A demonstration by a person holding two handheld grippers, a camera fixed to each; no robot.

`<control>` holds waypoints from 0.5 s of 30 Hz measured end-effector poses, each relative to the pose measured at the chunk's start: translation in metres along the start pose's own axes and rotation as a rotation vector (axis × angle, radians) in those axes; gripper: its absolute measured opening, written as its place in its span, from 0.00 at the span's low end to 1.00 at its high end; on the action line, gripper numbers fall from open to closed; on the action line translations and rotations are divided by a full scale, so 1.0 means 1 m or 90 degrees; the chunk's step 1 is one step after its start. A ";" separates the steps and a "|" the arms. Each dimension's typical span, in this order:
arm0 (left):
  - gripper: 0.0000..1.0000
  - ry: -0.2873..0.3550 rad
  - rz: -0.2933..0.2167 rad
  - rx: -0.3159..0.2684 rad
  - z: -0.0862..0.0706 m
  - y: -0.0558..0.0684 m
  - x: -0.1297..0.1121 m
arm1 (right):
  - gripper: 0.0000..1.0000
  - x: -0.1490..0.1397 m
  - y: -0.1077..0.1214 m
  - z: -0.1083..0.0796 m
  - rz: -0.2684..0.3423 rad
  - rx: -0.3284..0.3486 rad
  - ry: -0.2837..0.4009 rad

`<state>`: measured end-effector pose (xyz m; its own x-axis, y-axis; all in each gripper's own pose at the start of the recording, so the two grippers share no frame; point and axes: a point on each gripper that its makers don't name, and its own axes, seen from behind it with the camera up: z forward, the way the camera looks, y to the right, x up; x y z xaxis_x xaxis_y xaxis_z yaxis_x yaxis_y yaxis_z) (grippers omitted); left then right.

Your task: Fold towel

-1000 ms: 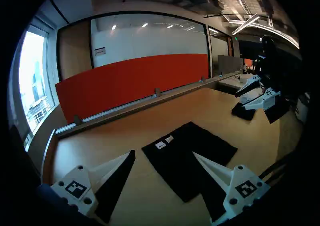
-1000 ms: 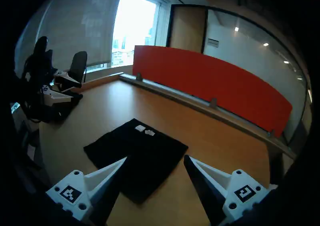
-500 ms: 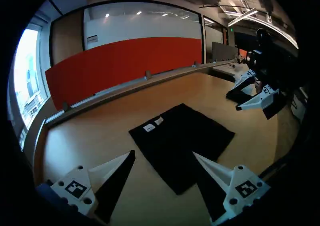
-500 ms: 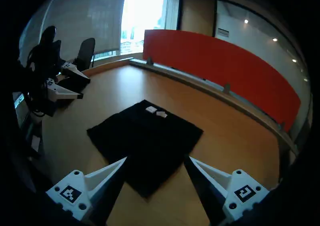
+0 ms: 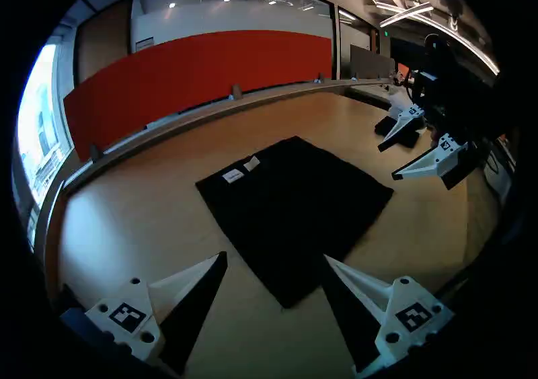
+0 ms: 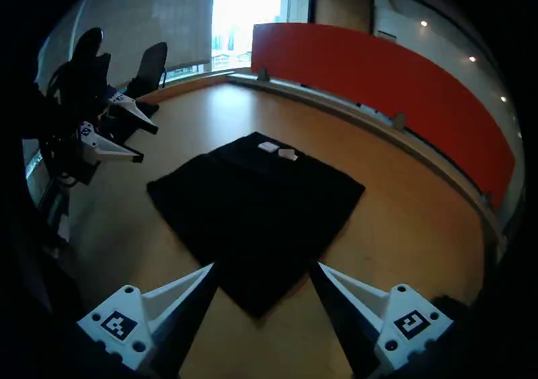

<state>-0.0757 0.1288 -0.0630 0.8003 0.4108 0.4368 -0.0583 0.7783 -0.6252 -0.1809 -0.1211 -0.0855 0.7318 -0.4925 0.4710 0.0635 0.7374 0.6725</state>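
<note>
A black towel [image 5: 296,204] lies flat on the wooden table [image 5: 134,224], with two small white tags [image 5: 241,171] near its far edge. In the left gripper view my left gripper [image 5: 274,271] hangs open above the towel's near corner, nothing between its fingers. The right gripper [image 5: 411,144] appears farther off at the right, open, held by a person in dark clothes. In the right gripper view the towel [image 6: 259,207] spreads ahead, tags [image 6: 278,150] at its far side. My right gripper [image 6: 263,281] is open over its near corner. The left gripper [image 6: 121,132] is at far left, open.
A red divider panel [image 5: 195,76] on a grey rail runs along the table's far edge. Dark office chairs [image 6: 144,70] stand by a bright window [image 6: 245,13] beyond the table. Bare wood surrounds the towel on all sides.
Both grippers have tilted down and drawn closer to the towel, which now sits larger and lower in each view. The towel itself has not moved. Both grippers stay open.
</note>
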 end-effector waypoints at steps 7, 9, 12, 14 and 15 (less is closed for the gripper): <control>0.95 -0.029 0.003 -0.014 0.015 0.007 -0.019 | 1.00 -0.022 -0.003 0.009 -0.009 0.006 -0.029; 0.95 -0.036 0.004 -0.018 0.019 0.009 -0.023 | 1.00 -0.027 -0.003 0.012 -0.012 0.008 -0.037; 0.95 -0.047 0.009 -0.022 0.025 0.011 -0.029 | 1.00 -0.033 -0.004 0.015 -0.016 0.010 -0.046; 0.95 -0.056 0.012 -0.026 0.027 0.012 -0.034 | 1.00 -0.038 -0.005 0.016 -0.017 0.013 -0.053; 0.95 -0.060 0.014 -0.028 0.029 0.012 -0.036 | 1.00 -0.040 -0.005 0.017 -0.018 0.014 -0.056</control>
<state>-0.1220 0.1373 -0.0679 0.7394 0.4717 0.4805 -0.0472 0.7482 -0.6618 -0.2218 -0.1131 -0.0983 0.6674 -0.5520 0.4998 0.0669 0.7129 0.6981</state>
